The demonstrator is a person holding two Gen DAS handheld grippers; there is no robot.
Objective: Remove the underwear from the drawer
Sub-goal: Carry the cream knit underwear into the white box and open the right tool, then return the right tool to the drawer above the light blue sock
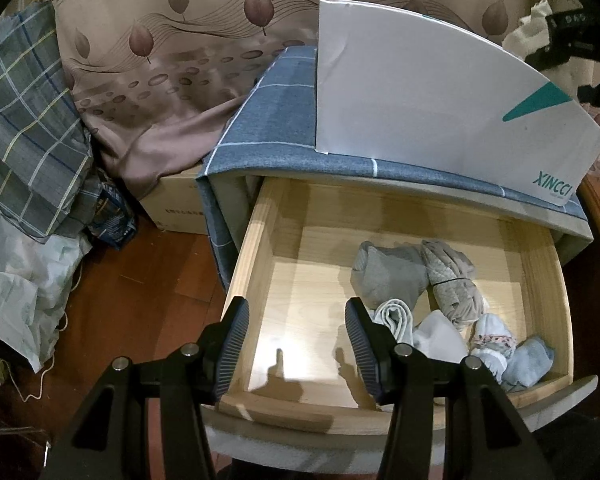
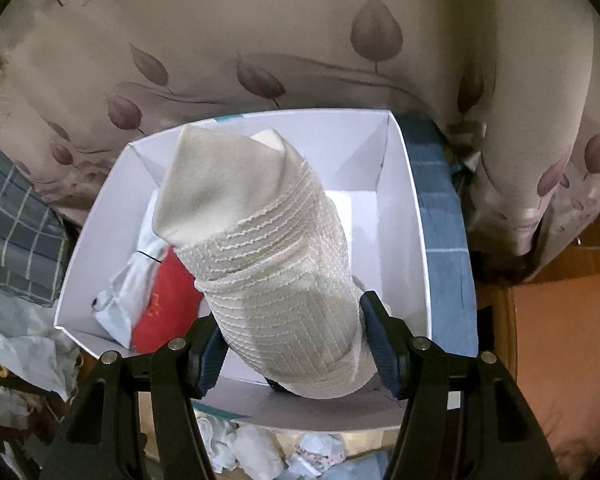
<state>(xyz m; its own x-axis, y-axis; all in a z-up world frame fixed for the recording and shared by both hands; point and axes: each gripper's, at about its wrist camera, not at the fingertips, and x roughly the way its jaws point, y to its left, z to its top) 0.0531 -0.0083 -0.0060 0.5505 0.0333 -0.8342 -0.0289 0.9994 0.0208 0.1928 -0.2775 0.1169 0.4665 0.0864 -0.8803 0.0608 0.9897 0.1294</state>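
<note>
The wooden drawer [image 1: 256,240] is pulled out. Several rolled garments lie in its right half: a grey one [image 1: 388,272], a beige one [image 1: 456,280] and white ones [image 1: 432,332]. My left gripper [image 1: 296,308] hangs open over the drawer's bare left front, holding nothing. My right gripper [image 2: 292,308] is shut on a cream textured underwear roll [image 2: 276,240] above the white box [image 2: 412,240]. In the box lie a red garment [image 2: 168,304] and a white one [image 2: 128,292]. In the left wrist view the right gripper [image 1: 568,40] shows behind the box with cream cloth.
The white box [image 1: 420,92] stands on the nightstand's blue checked cover [image 1: 268,120]. A leaf-patterned curtain [image 1: 160,60] hangs behind. A cardboard box [image 1: 176,208], plaid fabric [image 1: 24,128] and plastic bags [image 1: 16,288] crowd the wooden floor [image 1: 148,288] on the left.
</note>
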